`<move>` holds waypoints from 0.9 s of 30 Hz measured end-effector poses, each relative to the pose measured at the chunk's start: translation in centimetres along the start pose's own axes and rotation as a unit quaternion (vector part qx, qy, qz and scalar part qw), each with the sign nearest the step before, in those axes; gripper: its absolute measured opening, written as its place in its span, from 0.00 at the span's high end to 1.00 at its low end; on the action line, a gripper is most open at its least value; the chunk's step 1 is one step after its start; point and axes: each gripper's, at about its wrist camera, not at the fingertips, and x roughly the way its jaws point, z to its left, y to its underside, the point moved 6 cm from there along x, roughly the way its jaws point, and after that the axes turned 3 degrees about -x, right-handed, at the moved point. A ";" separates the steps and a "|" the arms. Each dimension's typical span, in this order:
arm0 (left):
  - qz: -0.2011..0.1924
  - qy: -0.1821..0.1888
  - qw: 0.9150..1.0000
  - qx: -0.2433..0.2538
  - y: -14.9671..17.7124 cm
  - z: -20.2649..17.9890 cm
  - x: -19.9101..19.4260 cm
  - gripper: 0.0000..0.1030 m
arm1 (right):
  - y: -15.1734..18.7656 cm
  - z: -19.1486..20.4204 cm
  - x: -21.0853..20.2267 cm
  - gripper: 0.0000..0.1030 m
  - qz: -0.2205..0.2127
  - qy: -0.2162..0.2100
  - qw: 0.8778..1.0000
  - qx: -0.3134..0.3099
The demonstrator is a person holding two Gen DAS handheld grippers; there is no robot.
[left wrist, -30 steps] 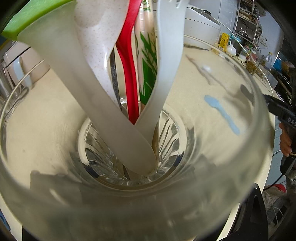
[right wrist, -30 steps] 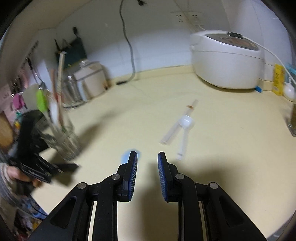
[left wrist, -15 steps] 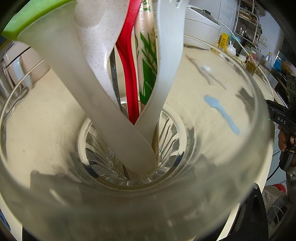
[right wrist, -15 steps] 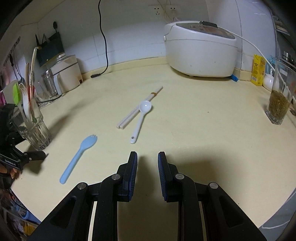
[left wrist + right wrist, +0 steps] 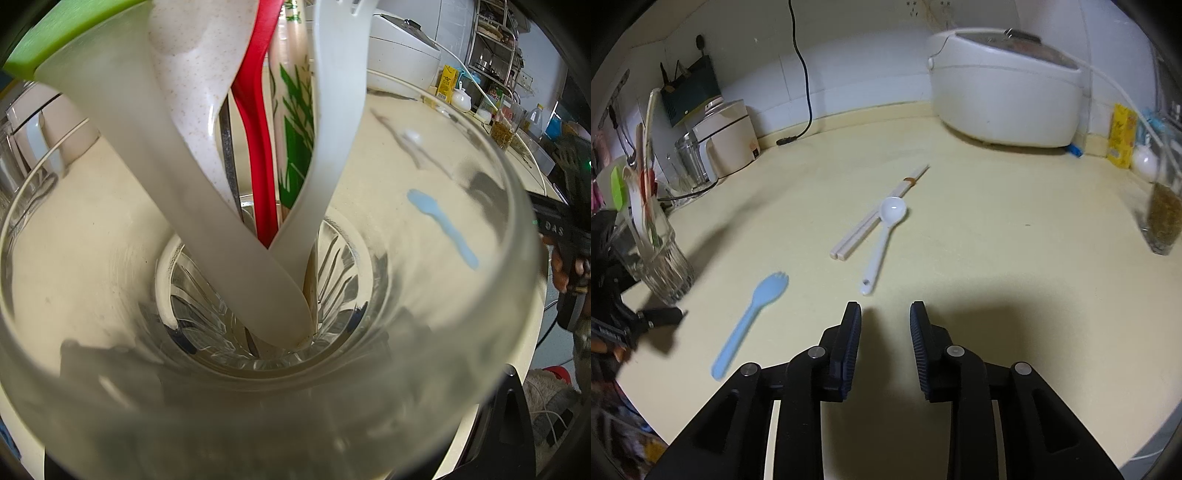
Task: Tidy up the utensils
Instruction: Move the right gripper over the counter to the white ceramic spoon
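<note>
My left gripper is shut on a clear ribbed glass (image 5: pixel 424 373) that fills the left wrist view; its fingers are hidden behind it. The glass (image 5: pixel 663 264) holds several utensils, among them a white spatula (image 5: pixel 166 177), a red handle (image 5: pixel 258 155) and a white fork (image 5: pixel 332 122). My right gripper (image 5: pixel 885 308) is open and empty, just above the counter. Ahead of it lie a white spoon (image 5: pixel 882 240), a pair of chopsticks (image 5: pixel 875 216) and, to the left, a light blue spork (image 5: pixel 751 315), which also shows through the glass (image 5: pixel 441 225).
A white rice cooker (image 5: pixel 1004 92) stands at the back right. A glass of dried herbs (image 5: pixel 1163 221) is at the right edge. A cream appliance (image 5: pixel 729 138), a jar (image 5: pixel 690 162) and a black cable (image 5: pixel 803 74) are at the back left.
My right gripper has swung right and come lower and closer to the spoon and spork. The left gripper and the glass have stayed still.
</note>
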 end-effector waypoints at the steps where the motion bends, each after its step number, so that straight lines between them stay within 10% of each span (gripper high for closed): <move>1: 0.000 0.000 1.000 0.000 0.0 0.0 0.0 0.01 | -0.3 0.1 0.3 0.73 0.004 -0.003 1.000 -0.003; 27: 0.000 0.001 1.000 0.000 -0.1 0.0 0.0 0.01 | 0.0 2.4 0.9 0.91 0.026 0.013 0.994 -0.107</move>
